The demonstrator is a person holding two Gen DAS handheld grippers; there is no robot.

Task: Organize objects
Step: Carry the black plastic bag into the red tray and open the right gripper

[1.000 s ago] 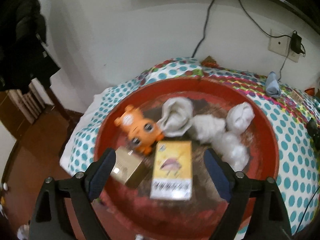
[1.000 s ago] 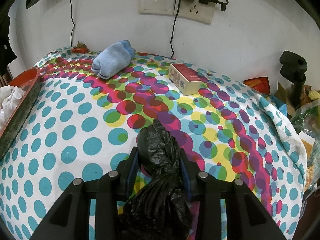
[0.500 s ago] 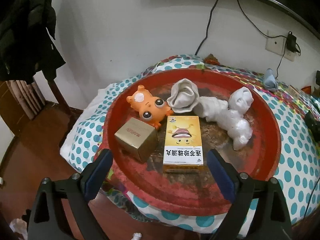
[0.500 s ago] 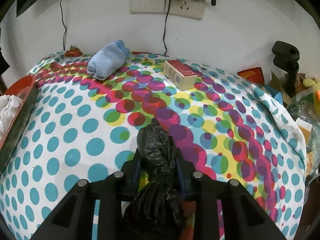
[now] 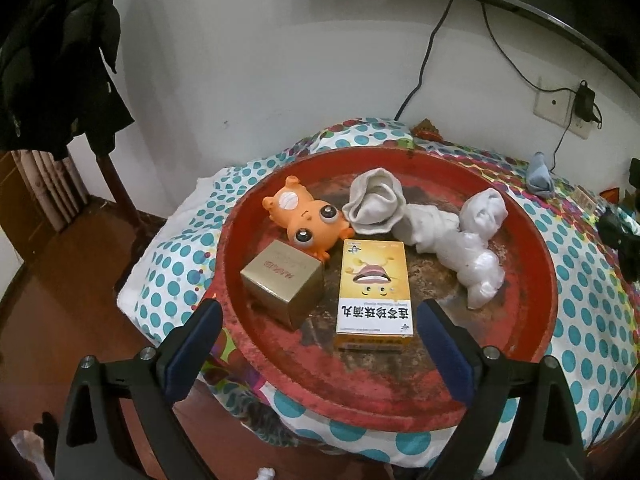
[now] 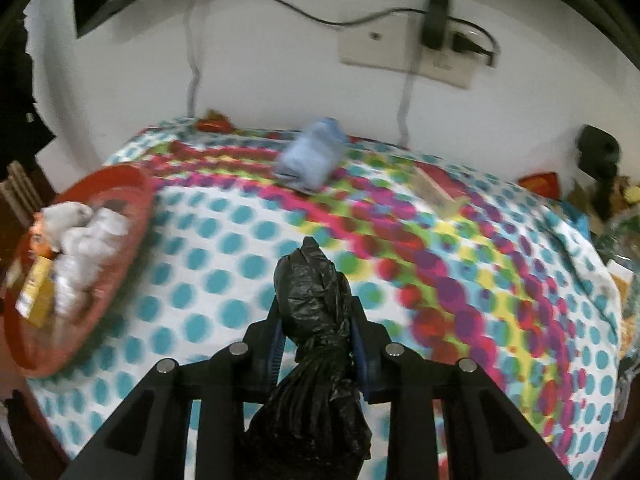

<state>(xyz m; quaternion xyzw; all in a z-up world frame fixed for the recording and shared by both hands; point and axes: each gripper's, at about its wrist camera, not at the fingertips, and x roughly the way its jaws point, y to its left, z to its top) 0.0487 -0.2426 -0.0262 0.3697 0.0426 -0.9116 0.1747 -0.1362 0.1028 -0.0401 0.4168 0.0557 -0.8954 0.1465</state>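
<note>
A round red tray (image 5: 532,280) lies on the dotted tablecloth and holds an orange toy (image 5: 308,220), a gold box (image 5: 282,280), a yellow carton (image 5: 374,288), a grey sock (image 5: 374,202) and white bundles (image 5: 460,236). My left gripper (image 5: 318,336) hovers at the tray's near edge with its jaws opening wide and nothing between them. In the right wrist view my right gripper (image 6: 316,324) is shut on a crumpled black plastic bag (image 6: 316,300), lifted above the cloth. The tray (image 6: 120,264) lies to its left.
A rolled blue cloth (image 6: 312,152) and a red-topped box (image 6: 436,188) rest on the tablecloth near the wall. Cables hang from a wall socket (image 6: 424,56). Clutter and a black stand (image 6: 600,160) sit at the right. A dark coat (image 5: 56,60) hangs left, above wooden floor.
The left gripper has drawn back from the tray and its jaws have widened. The right gripper has closed tighter on the black bag and lifted it off the cloth.
</note>
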